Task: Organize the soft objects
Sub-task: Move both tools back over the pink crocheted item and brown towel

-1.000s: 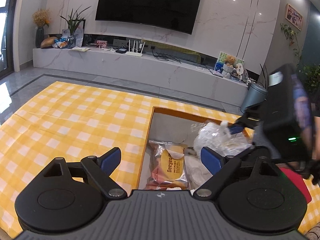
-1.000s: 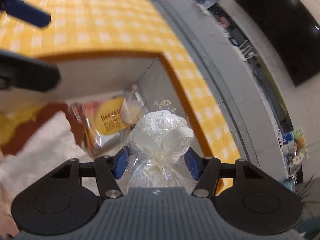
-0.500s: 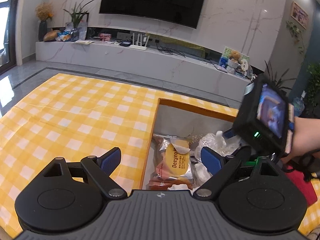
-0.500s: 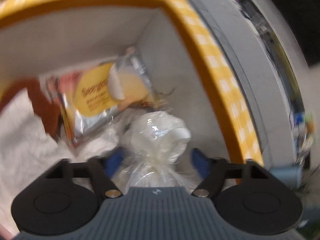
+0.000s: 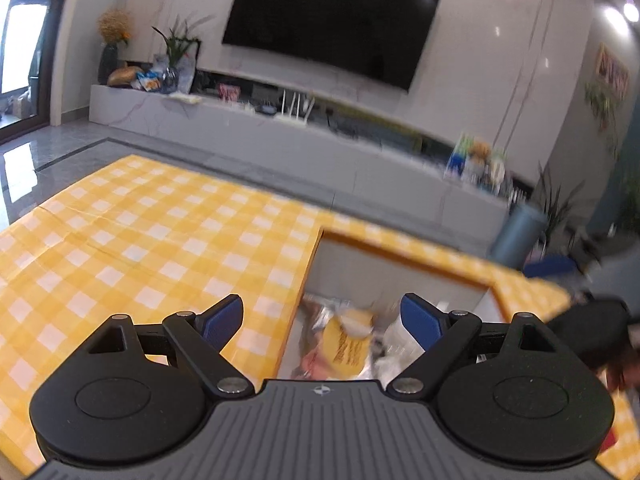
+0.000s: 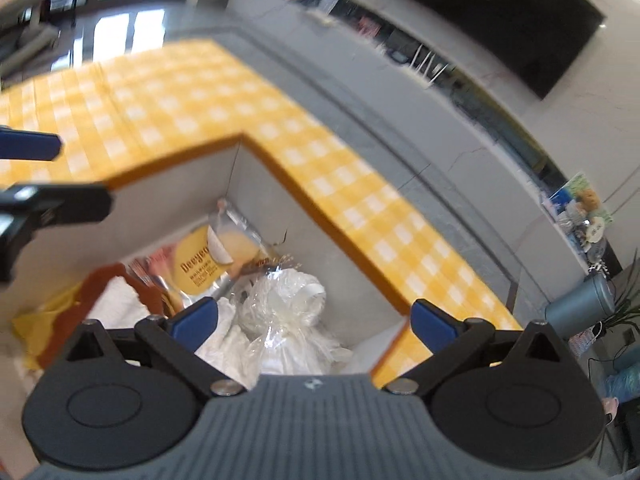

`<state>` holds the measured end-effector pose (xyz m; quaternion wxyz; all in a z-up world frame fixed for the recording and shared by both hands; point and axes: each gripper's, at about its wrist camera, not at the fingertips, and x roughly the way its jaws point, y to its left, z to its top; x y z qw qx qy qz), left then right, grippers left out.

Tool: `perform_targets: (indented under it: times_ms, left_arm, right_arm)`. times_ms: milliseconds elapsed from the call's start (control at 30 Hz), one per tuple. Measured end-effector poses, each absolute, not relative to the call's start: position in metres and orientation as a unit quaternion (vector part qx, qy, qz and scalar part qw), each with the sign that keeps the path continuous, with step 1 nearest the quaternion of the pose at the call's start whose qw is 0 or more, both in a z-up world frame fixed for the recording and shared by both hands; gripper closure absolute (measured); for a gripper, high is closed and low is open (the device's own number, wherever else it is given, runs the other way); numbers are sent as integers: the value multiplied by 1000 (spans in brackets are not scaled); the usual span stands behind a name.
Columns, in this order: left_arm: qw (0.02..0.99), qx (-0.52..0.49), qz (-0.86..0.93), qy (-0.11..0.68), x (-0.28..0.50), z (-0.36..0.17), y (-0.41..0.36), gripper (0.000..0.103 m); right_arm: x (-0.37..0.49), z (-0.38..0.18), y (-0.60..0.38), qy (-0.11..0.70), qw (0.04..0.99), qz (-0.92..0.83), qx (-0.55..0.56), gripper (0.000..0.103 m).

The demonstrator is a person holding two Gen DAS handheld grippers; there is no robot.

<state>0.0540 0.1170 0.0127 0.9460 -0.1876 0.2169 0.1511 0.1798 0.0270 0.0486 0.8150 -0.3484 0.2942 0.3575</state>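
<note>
The yellow checked tablecloth was seen spread over the whole surface, cut away around a grey-walled storage box sunk into it; the box's near side was hidden behind the right gripper's body. Inside the box, a white towel with a brown and yellow cloth beside it was only partly seen, cut off by the same body. A yellow-labelled snack packet was seen lying toward the far corner, its print too blurred to read in the left wrist view. The clear-wrapped white bundle was found resting on the box contents, just below the right gripper, whose jaws were opening wide and were seen apart from the wrap, with nothing gripped. The left gripper was held open and empty above the box edge. Much of both views was smeared by motion.
</note>
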Motion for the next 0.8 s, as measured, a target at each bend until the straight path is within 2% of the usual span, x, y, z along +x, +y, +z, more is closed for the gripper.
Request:
perform_targets:
  times_ms: [200, 367, 467, 533, 600, 633, 733, 800]
  left_arm:
    - [960, -183, 128, 168, 46, 28, 108, 0]
    - [951, -154, 119, 240, 62, 37, 96, 4]
    - [960, -136, 137, 204, 58, 37, 83, 7]
    - [967, -138, 116, 180, 51, 36, 77, 12]
    - [966, -148, 99, 185, 52, 38, 70, 13]
    - [968, -142, 97, 185, 52, 39, 65, 12]
    - [977, -78, 90, 179, 54, 42, 39, 1]
    - [978, -58, 65, 187, 60, 44, 23, 0]
  right_arm:
    - [158, 75, -22, 266, 855, 345, -283, 2]
    - [147, 90, -60, 238, 878, 331, -249, 2]
    - [147, 94, -81, 226, 891, 318, -231, 2]
    - [149, 95, -95, 218, 902, 305, -214, 2]
    - [153, 96, -111, 216, 912, 291, -191, 2]
    - [155, 97, -119, 215, 916, 285, -182, 2]
    - [161, 97, -145, 206, 931, 261, -152, 2]
    - [165, 96, -166, 201, 941, 244, -123, 2]
